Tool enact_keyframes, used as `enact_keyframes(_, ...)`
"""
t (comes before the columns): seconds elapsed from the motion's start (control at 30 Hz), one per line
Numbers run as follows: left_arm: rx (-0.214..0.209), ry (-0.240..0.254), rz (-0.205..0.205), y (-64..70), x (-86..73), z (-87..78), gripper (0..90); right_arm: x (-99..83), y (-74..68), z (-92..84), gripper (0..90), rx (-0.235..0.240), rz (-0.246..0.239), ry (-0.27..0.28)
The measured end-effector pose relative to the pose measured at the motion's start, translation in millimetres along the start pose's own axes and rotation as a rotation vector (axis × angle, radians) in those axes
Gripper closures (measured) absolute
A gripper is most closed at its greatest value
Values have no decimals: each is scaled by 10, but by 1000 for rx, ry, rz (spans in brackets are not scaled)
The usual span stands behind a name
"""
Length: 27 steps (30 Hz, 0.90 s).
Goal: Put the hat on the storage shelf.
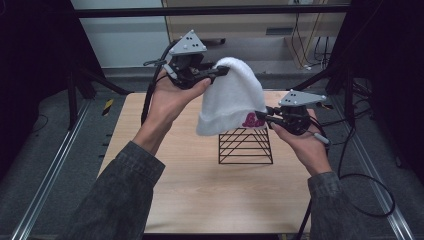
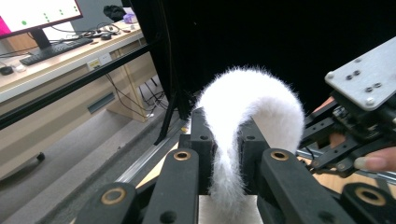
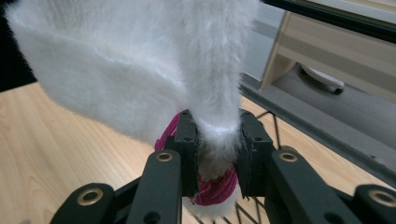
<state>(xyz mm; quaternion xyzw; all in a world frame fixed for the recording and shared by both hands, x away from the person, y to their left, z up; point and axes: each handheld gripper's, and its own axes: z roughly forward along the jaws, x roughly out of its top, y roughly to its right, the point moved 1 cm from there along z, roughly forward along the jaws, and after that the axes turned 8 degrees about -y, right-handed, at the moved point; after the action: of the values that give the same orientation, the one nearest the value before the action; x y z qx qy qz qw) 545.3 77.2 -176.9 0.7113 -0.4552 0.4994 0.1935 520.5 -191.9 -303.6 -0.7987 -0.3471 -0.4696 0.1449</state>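
Observation:
A fluffy white knit hat with pink lettering on its cuff hangs in the air above a black wire stand. My left gripper is shut on the hat's crown at the top, and the white fabric arches away between its jaws. My right gripper is shut on the cuff at the hat's lower right edge. In the right gripper view the white fabric and the pink lettering are pinched between the jaws.
The wooden table lies below, with the wire stand near its middle. Metal rails run along the floor on both sides. A desk with a monitor stands far off. Cables trail from the right gripper.

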Motion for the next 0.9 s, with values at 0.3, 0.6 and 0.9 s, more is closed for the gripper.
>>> enact_keyframes(0.3, 45, -15, 31, 37, -25, 195, 806, -108, 124, 16, 732, -34, 25, -8)
enact_keyframes(0.6, 45, -12, 43, 58, -33, 282, 805, -187, 188, 16, 731, -35, 40, -11)
enact_keyframes(0.9, 29, -8, 37, 99, -24, 368, 804, -262, 245, -40, 727, -38, 57, -6)
